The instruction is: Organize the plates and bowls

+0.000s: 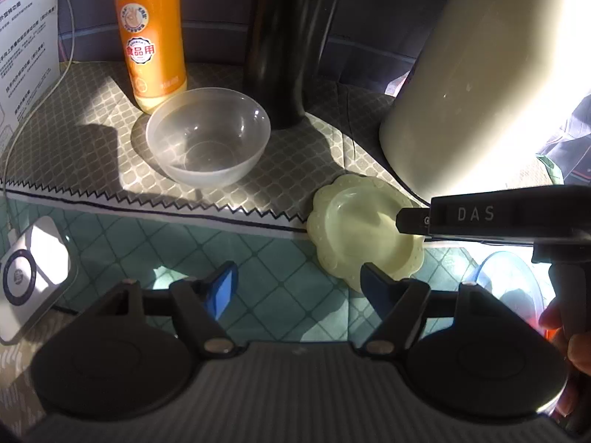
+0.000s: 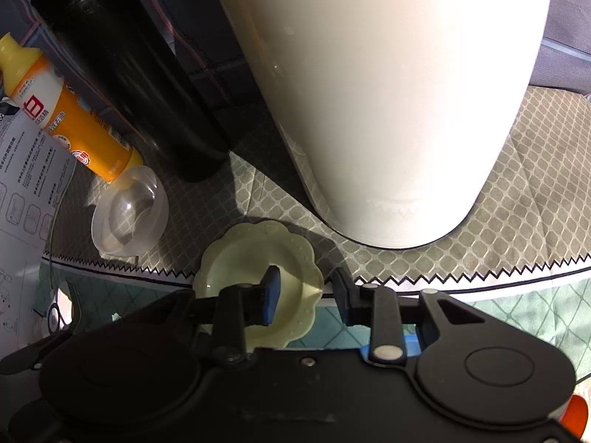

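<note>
A pale yellow scalloped plate (image 1: 354, 229) lies on the table, across the seam of two cloths; it also shows in the right wrist view (image 2: 255, 258). A clear plastic bowl (image 1: 208, 136) stands behind and left of it, also in the right wrist view (image 2: 129, 210). My left gripper (image 1: 299, 288) is open and empty, low over the green cloth, its right finger at the plate's near rim. My right gripper (image 2: 306, 295) is open, its jaws either side of the plate's right rim, left finger over the plate. It reaches in from the right in the left wrist view (image 1: 406, 219).
A large cream jug (image 2: 388, 103) stands right behind the plate. A black flask (image 1: 291, 37) and an orange detergent bottle (image 1: 151, 37) stand behind the bowl. A white box (image 1: 26, 48), a cable and a white charger (image 1: 29, 277) are at left. A blue bowl (image 1: 509, 288) is at right.
</note>
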Action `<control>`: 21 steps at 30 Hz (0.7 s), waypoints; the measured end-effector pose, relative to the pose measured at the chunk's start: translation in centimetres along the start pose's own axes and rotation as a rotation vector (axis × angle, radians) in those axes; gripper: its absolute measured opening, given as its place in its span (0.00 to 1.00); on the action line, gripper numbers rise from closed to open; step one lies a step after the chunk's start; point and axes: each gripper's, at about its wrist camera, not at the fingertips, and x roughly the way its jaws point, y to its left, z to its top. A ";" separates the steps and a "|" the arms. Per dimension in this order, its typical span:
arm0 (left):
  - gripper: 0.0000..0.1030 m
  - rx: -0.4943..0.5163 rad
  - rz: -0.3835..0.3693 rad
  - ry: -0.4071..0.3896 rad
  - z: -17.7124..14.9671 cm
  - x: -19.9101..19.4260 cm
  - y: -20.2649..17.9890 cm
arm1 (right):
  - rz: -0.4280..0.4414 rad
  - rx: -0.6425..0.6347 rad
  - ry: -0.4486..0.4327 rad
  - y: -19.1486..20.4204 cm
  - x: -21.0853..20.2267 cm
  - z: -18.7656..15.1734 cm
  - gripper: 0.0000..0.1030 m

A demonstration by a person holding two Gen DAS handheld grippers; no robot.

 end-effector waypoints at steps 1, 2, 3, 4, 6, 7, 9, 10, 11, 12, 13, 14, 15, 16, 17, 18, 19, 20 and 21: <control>0.70 -0.003 -0.002 0.003 0.1 0.3 0.0 | 0.003 -0.005 0.007 0.1 0.2 0.0 0.29; 0.70 -0.004 -0.001 0.002 0.2 0.6 -0.1 | 0.002 -0.013 0.013 0.2 0.5 0.0 0.27; 0.70 0.001 0.005 -0.006 0.2 0.7 -0.3 | -0.002 -0.020 0.013 0.3 0.7 -0.1 0.27; 0.70 0.007 0.006 -0.008 0.3 0.9 -0.5 | -0.006 -0.028 0.005 0.4 0.8 -0.1 0.27; 0.71 0.007 0.005 -0.008 0.6 1.2 -0.7 | -0.011 -0.036 -0.002 0.6 0.7 0.0 0.27; 0.71 0.006 0.005 -0.007 0.7 1.3 -0.8 | -0.018 -0.039 -0.007 0.7 0.7 0.0 0.27; 0.65 0.015 0.005 -0.009 0.8 1.3 -1.1 | -0.023 -0.035 -0.016 0.8 0.8 0.1 0.27; 0.58 0.033 0.003 -0.016 0.8 1.3 -1.4 | -0.027 -0.035 -0.017 0.9 0.9 0.0 0.27; 0.33 0.053 -0.001 -0.013 0.8 1.4 -1.6 | -0.033 -0.042 -0.019 1.2 0.9 -0.1 0.27; 0.20 0.073 -0.003 0.001 0.9 1.5 -2.0 | -0.028 -0.045 -0.020 1.4 0.9 -0.2 0.26; 0.19 0.081 0.016 0.000 0.8 1.4 -2.1 | -0.026 -0.039 -0.019 1.7 0.7 -0.4 0.25; 0.19 0.085 0.026 0.001 0.7 1.3 -2.0 | -0.018 -0.033 -0.017 1.8 0.5 -0.5 0.25; 0.18 0.086 0.030 0.003 0.7 1.2 -1.7 | -0.009 -0.030 -0.018 2.0 0.3 -0.6 0.24; 0.18 0.078 0.028 0.006 0.6 1.1 -1.4 | 0.000 -0.029 -0.020 2.1 0.1 -0.8 0.23; 0.17 0.069 0.028 0.007 0.5 0.8 -1.0 | 0.009 -0.027 -0.021 2.3 -0.2 -1.0 0.22; 0.17 0.056 0.026 0.008 0.4 0.4 -0.7 | 0.017 -0.027 -0.025 2.6 -0.4 -1.1 0.22; 0.17 0.049 0.025 0.006 0.2 -0.1 -0.4 | 0.021 -0.029 -0.029 2.9 -0.7 -1.3 0.22; 0.17 0.045 0.027 0.000 0.1 -0.7 -0.2 | 0.022 -0.037 -0.034 3.5 -1.1 -1.6 0.22; 0.17 0.043 0.025 -0.005 -0.1 -1.3 0.0 | 0.024 -0.045 -0.037 3.9 -1.4 -1.9 0.22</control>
